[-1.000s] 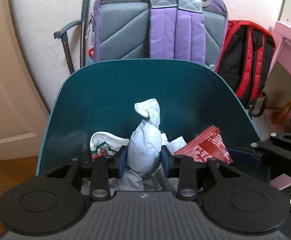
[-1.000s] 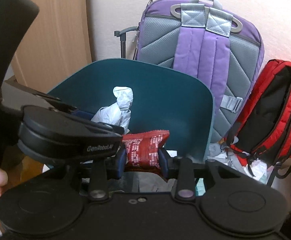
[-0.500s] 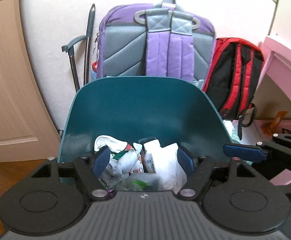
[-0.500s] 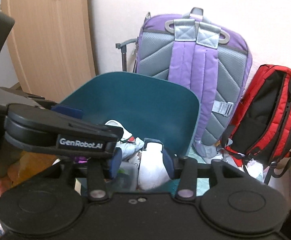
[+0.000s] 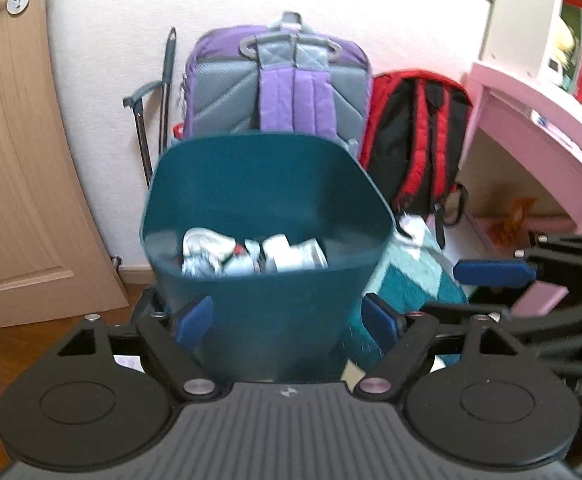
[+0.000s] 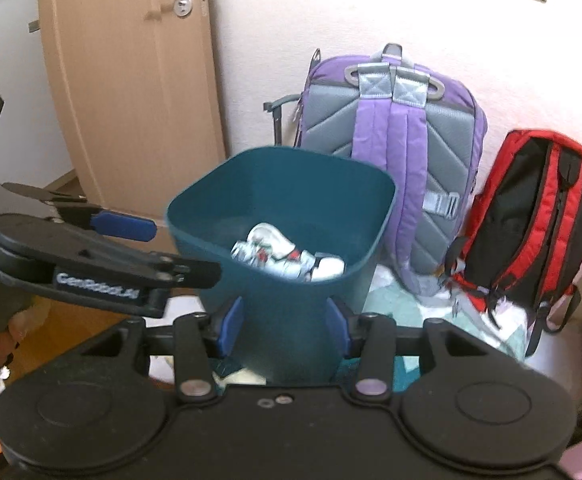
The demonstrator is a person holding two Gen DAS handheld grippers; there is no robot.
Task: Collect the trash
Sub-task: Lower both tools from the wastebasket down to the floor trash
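A: What's ahead of the left gripper?

B: A teal bin on the floor, crumpled wrappers inside. The blue jaws are opening, with nothing gripped between them.

A: Behind it?

B: A purple backpack and a red-and-black backpack lean against the wall. The right gripper shows at the right edge.

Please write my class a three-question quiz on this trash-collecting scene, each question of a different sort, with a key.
1. True or false: the teal bin is empty.
2. Which backpack stands directly behind the bin? A) purple backpack B) green C) yellow
3. Fill in: in both views, the red backpack stands to the ____ of the purple one.

Key: 1 false, crumpled trash lies inside; 2 A; 3 right.
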